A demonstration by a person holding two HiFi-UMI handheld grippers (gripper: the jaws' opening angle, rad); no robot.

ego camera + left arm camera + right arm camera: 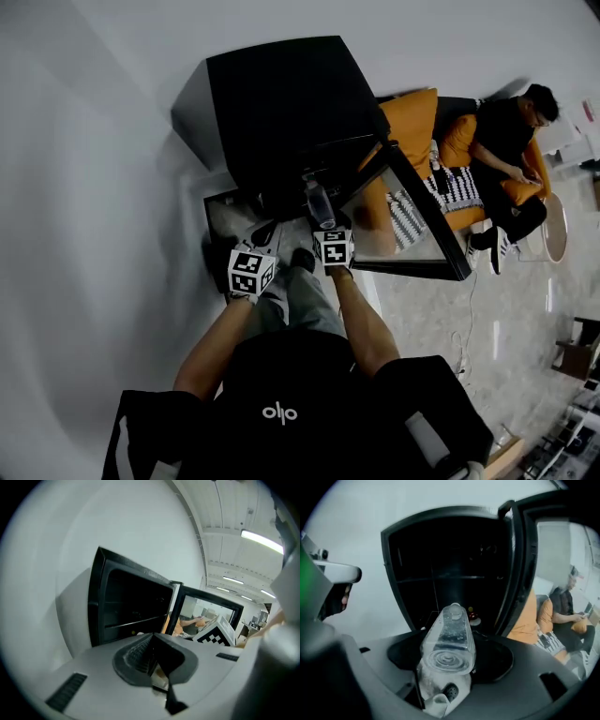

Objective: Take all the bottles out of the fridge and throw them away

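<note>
The right tool (450, 657) gripped a clear bottle (449, 634) (jaws wide around it), just in front of the open fridge (440, 559). The left tool (152, 657), also before the fridge, was closed and empty.

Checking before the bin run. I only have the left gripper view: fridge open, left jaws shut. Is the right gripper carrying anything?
Observer: Yes. The right gripper is shut on a clear plastic bottle, with the base toward its camera.
Operator: Anything else inside the fridge?
Observer: The right gripper view shows one small red-topped item low inside the fridge, beyond the bottle. It is too small to identify.
</note>
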